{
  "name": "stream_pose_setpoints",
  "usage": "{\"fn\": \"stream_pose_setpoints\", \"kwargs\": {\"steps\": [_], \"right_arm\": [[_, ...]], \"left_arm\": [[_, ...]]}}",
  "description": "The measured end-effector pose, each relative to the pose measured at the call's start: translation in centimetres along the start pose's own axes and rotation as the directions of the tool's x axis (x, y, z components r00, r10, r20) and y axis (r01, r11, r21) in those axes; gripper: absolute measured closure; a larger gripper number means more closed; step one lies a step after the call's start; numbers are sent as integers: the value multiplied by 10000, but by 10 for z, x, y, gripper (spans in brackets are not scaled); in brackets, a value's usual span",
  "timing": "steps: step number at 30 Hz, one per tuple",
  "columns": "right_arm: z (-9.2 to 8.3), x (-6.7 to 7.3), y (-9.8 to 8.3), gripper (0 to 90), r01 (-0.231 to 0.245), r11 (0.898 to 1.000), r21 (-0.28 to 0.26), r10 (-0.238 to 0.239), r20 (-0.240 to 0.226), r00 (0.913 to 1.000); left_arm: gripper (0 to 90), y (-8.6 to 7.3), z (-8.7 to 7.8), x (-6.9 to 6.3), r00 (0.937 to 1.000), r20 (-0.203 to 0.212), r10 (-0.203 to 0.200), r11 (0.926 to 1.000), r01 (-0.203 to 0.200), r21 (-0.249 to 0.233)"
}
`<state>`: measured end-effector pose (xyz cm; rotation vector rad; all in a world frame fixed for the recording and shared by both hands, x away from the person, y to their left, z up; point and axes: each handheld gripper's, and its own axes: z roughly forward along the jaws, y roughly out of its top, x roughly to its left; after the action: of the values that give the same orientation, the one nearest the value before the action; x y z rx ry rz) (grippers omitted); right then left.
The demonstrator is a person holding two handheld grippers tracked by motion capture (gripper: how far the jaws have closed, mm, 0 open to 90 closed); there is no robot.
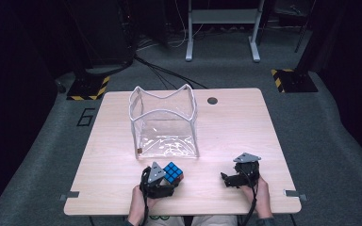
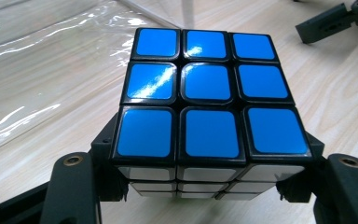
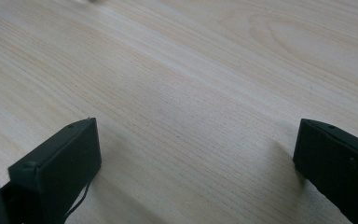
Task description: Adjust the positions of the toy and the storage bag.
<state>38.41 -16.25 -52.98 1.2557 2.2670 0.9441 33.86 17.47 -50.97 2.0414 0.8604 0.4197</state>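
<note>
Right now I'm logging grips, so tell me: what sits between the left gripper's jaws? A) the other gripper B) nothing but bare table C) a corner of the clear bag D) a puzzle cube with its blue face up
D: the left gripper has its jaws closed on the sides of the puzzle cube, blue face up.
</note>
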Motion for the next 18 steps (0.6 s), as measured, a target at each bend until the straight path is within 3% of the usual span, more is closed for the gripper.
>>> {"fn": "stream_pose_setpoints", "kwargs": {"steps": [8, 18], "right_arm": [[0, 0, 0, 3, 30, 10000, -7, -30, 4, 10000], [0, 0, 0, 3, 26, 10000, -6, -26, 5, 10000]], "left_arm": [[339, 0, 12, -12, 9992, 389, 23, 9999, -29, 136], [339, 0, 21, -17, 9981, 581, 185, 9993, -204, 324]]}}
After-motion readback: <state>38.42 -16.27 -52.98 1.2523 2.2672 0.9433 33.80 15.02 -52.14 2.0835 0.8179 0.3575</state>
